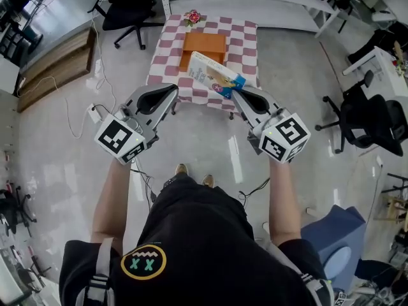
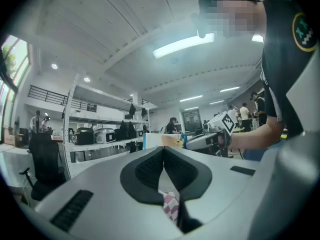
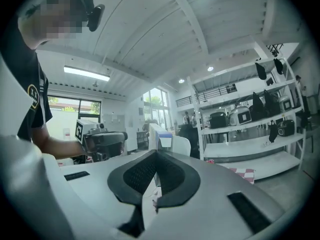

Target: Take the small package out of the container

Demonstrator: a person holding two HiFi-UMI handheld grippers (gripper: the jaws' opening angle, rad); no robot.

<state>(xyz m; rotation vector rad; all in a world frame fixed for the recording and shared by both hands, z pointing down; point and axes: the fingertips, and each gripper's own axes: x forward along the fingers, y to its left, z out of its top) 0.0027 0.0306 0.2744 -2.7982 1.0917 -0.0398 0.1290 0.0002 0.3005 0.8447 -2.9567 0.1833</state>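
Note:
The small package (image 1: 213, 74), a white and blue packet with an orange picture, hangs in the air over the near edge of the checkered table (image 1: 245, 43). My right gripper (image 1: 234, 93) is shut on its lower right corner. In the right gripper view the package (image 3: 161, 140) stands up from between the jaws of my right gripper (image 3: 156, 154). The orange container (image 1: 204, 46) sits on the table beyond it. To the left, my left gripper (image 1: 173, 92) is raised level, shut, with nothing in it. Its jaws meet in the left gripper view, where my left gripper (image 2: 164, 150) faces the package (image 2: 167, 141).
A small flower ornament (image 1: 194, 16) lies at the table's far edge. A black office chair (image 1: 131, 8) stands at the far left and another (image 1: 366, 123) at the right. Cables (image 1: 67, 116) trail on the floor, and a wooden board (image 1: 54, 62) lies at the left.

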